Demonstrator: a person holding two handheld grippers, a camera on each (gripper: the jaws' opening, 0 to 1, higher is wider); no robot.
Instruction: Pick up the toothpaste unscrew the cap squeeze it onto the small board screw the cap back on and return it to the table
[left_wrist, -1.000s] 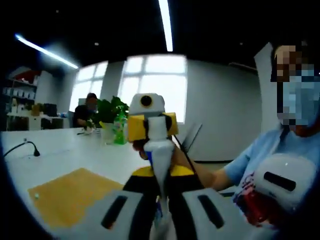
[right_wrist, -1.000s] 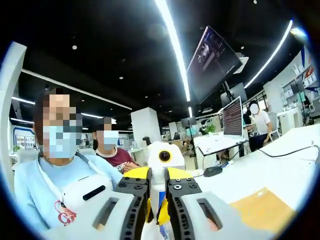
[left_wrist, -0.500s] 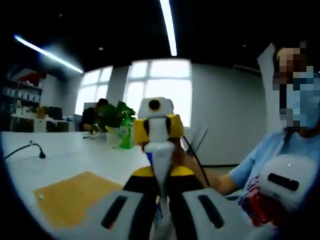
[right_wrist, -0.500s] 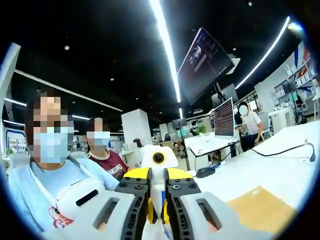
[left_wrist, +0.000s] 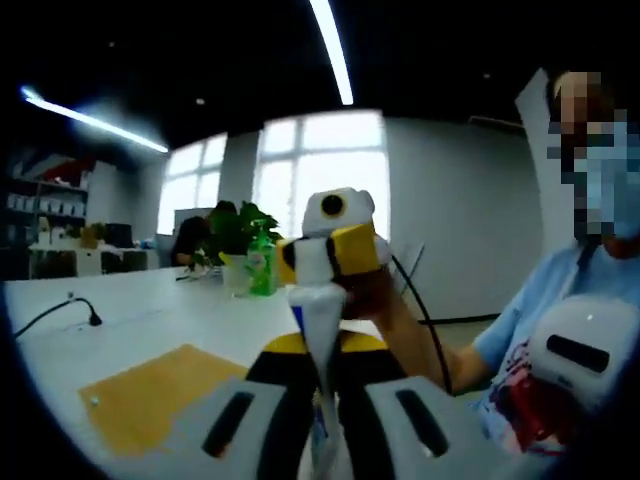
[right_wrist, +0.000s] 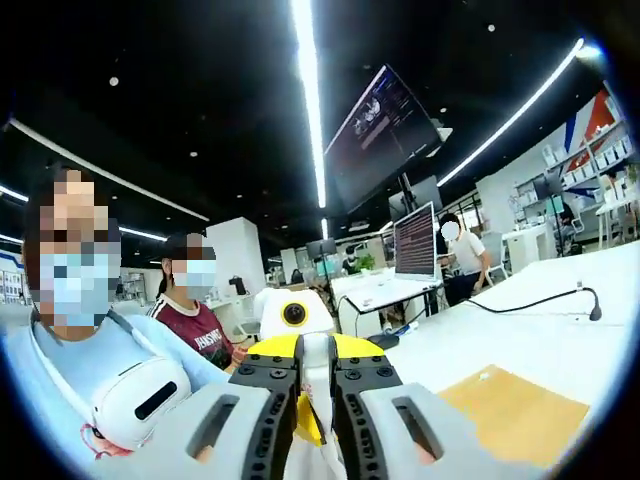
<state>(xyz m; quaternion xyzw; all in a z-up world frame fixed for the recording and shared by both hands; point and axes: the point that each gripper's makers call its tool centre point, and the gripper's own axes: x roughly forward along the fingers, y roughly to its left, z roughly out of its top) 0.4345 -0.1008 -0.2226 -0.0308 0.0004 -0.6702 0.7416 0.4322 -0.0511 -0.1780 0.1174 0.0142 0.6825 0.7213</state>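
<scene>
Clamping the white toothpaste tube (left_wrist: 318, 330) between its black jaws, your left gripper (left_wrist: 320, 375) holds the tube upright so its neck rises up the middle of the left gripper view. At the top of that tube your right gripper (left_wrist: 330, 255) comes in from the far side, its yellow-padded jaws closed around the cap end, tilted a little to the right. In the right gripper view the same meeting shows from the other side: your right gripper (right_wrist: 318, 385) has its jaws drawn in tight on the tube's white tip (right_wrist: 318, 365), and the yellow pads of the left gripper (right_wrist: 300, 345) sit just behind it. Whether the cap is still threaded on or loose, the pictures do not let you tell. The small board (left_wrist: 165, 390), a tan square, lies flat on the white table (left_wrist: 140, 310) below and to the left of the tube; it also shows in the right gripper view (right_wrist: 515, 410), low on the right. A black cable (right_wrist: 530, 298) trails across the table beyond it.
</scene>
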